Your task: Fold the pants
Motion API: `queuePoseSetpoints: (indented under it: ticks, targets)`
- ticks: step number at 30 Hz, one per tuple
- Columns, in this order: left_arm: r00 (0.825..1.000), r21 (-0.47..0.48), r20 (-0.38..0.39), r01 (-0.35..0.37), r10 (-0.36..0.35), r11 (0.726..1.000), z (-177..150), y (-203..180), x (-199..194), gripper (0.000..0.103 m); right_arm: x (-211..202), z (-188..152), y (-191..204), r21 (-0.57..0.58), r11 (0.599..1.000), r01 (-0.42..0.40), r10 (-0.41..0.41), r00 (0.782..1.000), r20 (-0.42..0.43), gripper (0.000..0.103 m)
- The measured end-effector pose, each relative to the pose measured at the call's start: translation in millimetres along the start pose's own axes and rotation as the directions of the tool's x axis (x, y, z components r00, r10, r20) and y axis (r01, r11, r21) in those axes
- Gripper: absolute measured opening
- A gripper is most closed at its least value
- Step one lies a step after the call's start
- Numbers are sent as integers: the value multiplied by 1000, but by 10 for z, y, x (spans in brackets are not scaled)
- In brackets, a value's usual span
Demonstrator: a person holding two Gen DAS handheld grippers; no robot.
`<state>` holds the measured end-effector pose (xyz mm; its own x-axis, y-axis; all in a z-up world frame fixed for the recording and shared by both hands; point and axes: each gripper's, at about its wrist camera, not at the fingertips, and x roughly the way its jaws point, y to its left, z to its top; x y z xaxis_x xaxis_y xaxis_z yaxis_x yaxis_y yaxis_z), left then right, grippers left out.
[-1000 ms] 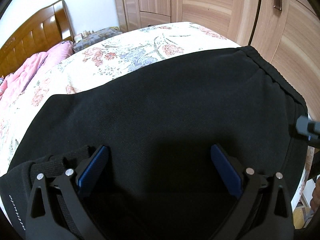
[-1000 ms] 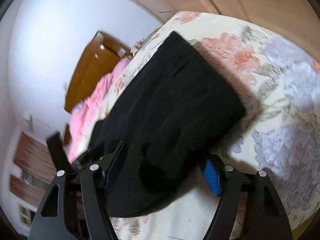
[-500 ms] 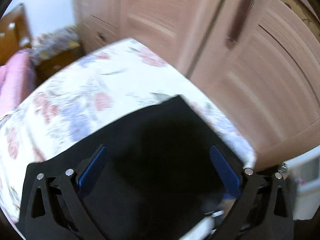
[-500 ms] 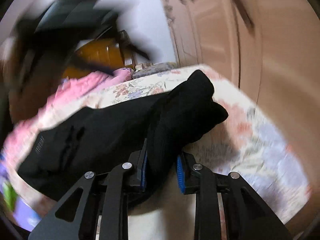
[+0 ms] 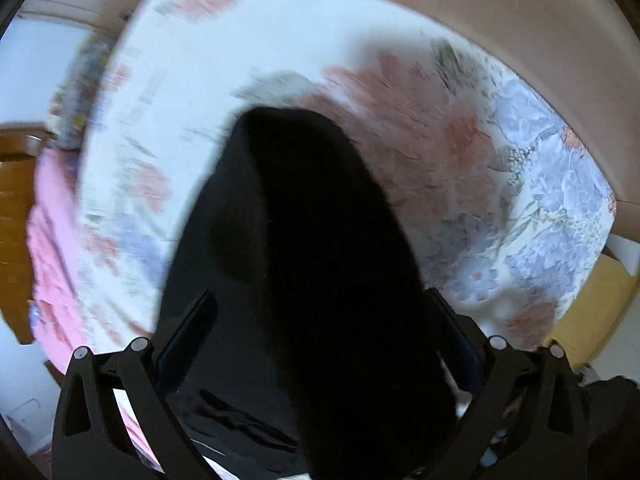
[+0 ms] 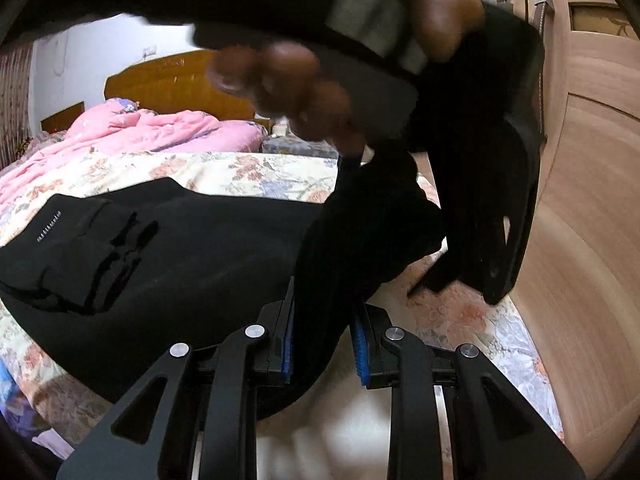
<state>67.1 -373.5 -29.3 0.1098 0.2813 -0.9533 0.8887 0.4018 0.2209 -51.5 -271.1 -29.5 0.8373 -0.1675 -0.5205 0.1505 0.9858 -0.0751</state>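
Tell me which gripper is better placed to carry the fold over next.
Right, probably. The right gripper is clamped on a raised bunch of the pants; the left gripper has cloth between wide-apart fingers, apparently ungripped.

We are in a home bedroom: a bed [image 6: 224,172] with a floral sheet [image 5: 500,184], a pink quilt [image 6: 132,136] heaped by the wooden headboard [image 6: 176,84], and a tall wood-panelled wardrobe [image 6: 592,152] close alongside.
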Motion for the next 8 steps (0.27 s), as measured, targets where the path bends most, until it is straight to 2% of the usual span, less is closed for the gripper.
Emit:
queuePoseSetpoints:
  ticks: [1,3,4,5,7,8]
  targets:
    - [1000,6,-16,14,-14,1000,25,-24,43,68,16,-10,-14,11,1000,-3,3,1000,-10,25]
    - [998,41,-20,-55,56,998,31,-80,104,32,61,-37,-68,39,999,-5,8,998,-57,29]
    - [999,50,2,-53,53,997,7,-79,102,28,49,-58,-107,53,998,-18,22,997,-69,36]
    - [998,53,34,-46,44,998,-47,-50,68,26,24,-92,-159,80,996,-48,55,995,-78,67]
    - [997,24,73,-7,5,1000,-116,63,12,24,-72,-187,-269,143,988,-62,71,996,-59,99]
    - [995,-2,93,20,-20,1000,-165,144,-24,24,-72,-187,-269,143,988,-62,71,996,-59,99]
